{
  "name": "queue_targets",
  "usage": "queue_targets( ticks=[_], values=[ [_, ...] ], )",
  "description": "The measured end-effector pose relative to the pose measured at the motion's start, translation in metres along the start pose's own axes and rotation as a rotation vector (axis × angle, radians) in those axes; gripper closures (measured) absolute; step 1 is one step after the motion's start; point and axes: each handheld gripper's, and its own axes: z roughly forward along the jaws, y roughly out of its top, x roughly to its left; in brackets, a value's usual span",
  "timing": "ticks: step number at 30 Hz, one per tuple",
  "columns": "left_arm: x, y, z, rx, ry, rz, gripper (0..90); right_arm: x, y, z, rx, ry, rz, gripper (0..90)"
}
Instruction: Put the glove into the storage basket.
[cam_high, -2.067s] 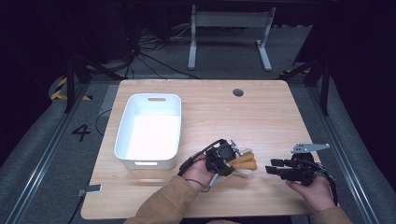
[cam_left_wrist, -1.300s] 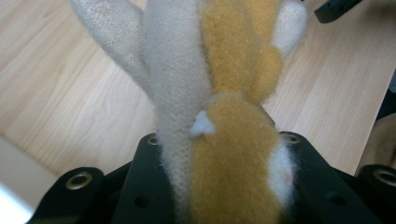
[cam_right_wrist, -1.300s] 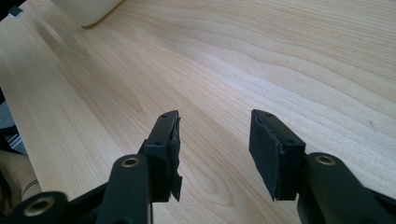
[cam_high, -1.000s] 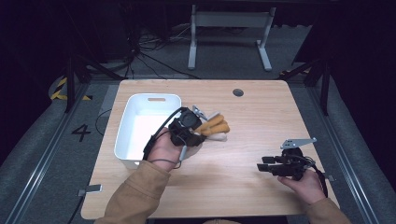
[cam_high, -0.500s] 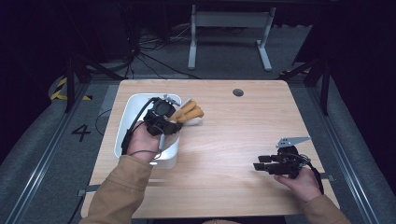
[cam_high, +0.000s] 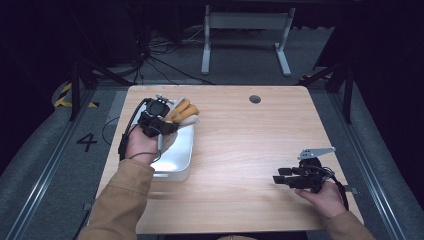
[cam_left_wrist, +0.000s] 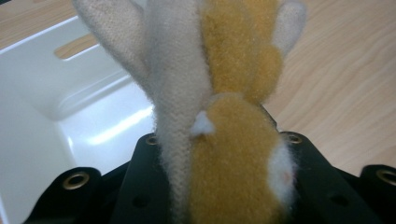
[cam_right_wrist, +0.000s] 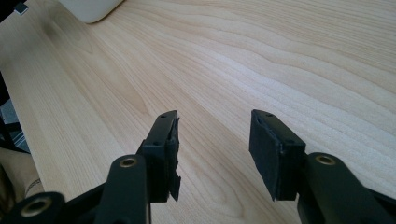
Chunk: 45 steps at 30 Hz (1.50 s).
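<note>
A fuzzy tan-and-cream plush (cam_left_wrist: 224, 121) is being clamped in the left gripper (cam_high: 159, 120), held over the far right rim of the smooth white bin (cam_high: 181, 150), whose rounded-corner hollow is lying open beneath. The right gripper (cam_right_wrist: 212, 144) is being held with jaws apart and nothing between them, near the table's (cam_high: 240, 145) right front edge; bare grained wood is stretching wide between them.

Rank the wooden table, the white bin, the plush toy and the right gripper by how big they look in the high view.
1. wooden table, by far the largest.
2. white bin, partly hidden by the left hand.
3 and 4. plush toy and right gripper: they look alike, and the toy is partly hidden, so no ranking.
</note>
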Motion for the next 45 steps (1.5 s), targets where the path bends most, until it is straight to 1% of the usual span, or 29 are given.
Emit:
queue_targets(
  ticks=[1,2,3,5,6,8,9,11,12,13,14,16,18,19,20,21,25,26,27,28,29,30,31,33,39,45],
  values=[
    [0.003,-0.001,0.002,0.005,0.009,-0.007,70.0,0.000,0.000,0.000,0.001,-0.001,0.001,53.2],
    [0.010,-0.002,0.006,0.011,0.020,-0.030,70.0,0.000,-0.001,0.000,0.001,-0.004,0.005,53.2],
    [0.010,-0.002,0.006,0.011,0.020,-0.030,70.0,0.000,-0.002,-0.001,0.001,-0.002,0.004,53.2],
    [0.018,-0.005,0.013,0.024,0.027,-0.069,70.0,-0.001,-0.002,-0.001,-0.001,-0.002,0.007,53.2],
    [0.018,-0.005,0.013,0.024,0.027,-0.069,70.0,-0.001,-0.002,-0.001,-0.001,-0.002,0.007,53.2],
    [0.022,-0.007,0.018,0.032,0.037,-0.096,70.0,-0.002,-0.003,-0.001,0.001,0.000,0.012,53.1],
    [0.022,-0.007,0.018,0.032,0.037,-0.096,70.1,-0.002,-0.003,-0.001,0.001,0.000,0.012,53.1],
    [0.025,-0.007,0.023,0.032,0.044,-0.123,70.0,-0.002,-0.003,-0.001,0.003,0.003,0.010,53.0],
    [0.026,-0.007,0.024,0.039,0.045,-0.124,69.9,-0.001,-0.003,0.000,0.005,0.002,0.013,53.0],
    [0.028,-0.007,0.029,0.050,0.050,-0.140,69.8,-0.001,-0.003,0.000,0.006,0.003,0.011,53.0],
    [0.028,-0.007,0.029,0.050,0.050,-0.140,69.7,-0.001,-0.003,0.000,0.006,0.003,0.011,53.0],
    [0.030,-0.008,0.034,0.070,0.049,-0.154,69.8,-0.001,-0.003,-0.001,0.003,0.005,0.011,53.0],
    [0.031,-0.009,0.039,0.079,0.050,-0.174,69.8,-0.001,-0.003,-0.001,0.002,0.006,0.010,53.1],
    [0.032,-0.010,0.044,0.084,0.070,-0.188,69.8,-0.001,-0.004,-0.001,0.003,0.006,0.009,53.0],
    [0.033,-0.011,0.045,0.082,0.071,-0.201,69.8,-0.002,-0.004,-0.001,0.003,0.006,0.010,53.1],
    [0.033,-0.011,0.045,0.082,0.071,-0.201,69.8,-0.002,-0.004,-0.001,0.003,0.007,0.010,53.0],
    [0.038,-0.014,0.051,0.067,0.076,-0.258,69.7,-0.001,-0.004,-0.001,0.003,0.007,0.009,53.1],
    [0.039,-0.015,0.052,0.069,0.084,-0.265,69.7,-0.001,-0.004,-0.001,0.003,0.007,0.009,53.1],
    [0.039,-0.015,0.055,0.068,0.104,-0.269,69.7,-0.001,-0.004,-0.001,0.003,0.008,0.010,53.1],
    [0.038,-0.015,0.056,0.067,0.114,-0.298,69.6,-0.001,-0.004,-0.001,0.003,0.008,0.012,53.1],
    [0.038,-0.015,0.057,0.073,0.118,-0.311,69.6,-0.001,-0.004,-0.001,0.004,0.007,0.013,53.1],
    [0.038,-0.015,0.057,0.073,0.118,-0.311,69.5,-0.002,-0.004,-0.001,0.005,0.008,0.011,53.1],
    [0.038,-0.015,0.059,0.068,0.125,-0.326,69.5,-0.002,-0.004,-0.001,0.005,0.008,0.012,53.0],
    [0.038,-0.016,0.063,0.078,0.134,-0.334,69.5,-0.001,-0.004,-0.001,0.006,0.009,0.013,53.1],
    [0.040,-0.020,0.071,0.101,0.126,-0.367,69.2,-0.001,-0.004,-0.001,0.004,0.010,0.011,52.9],
    [0.044,-0.023,0.077,0.109,0.122,-0.383,69.0,-0.001,-0.004,-0.001,0.005,0.014,0.010,52.7]
  ],
)
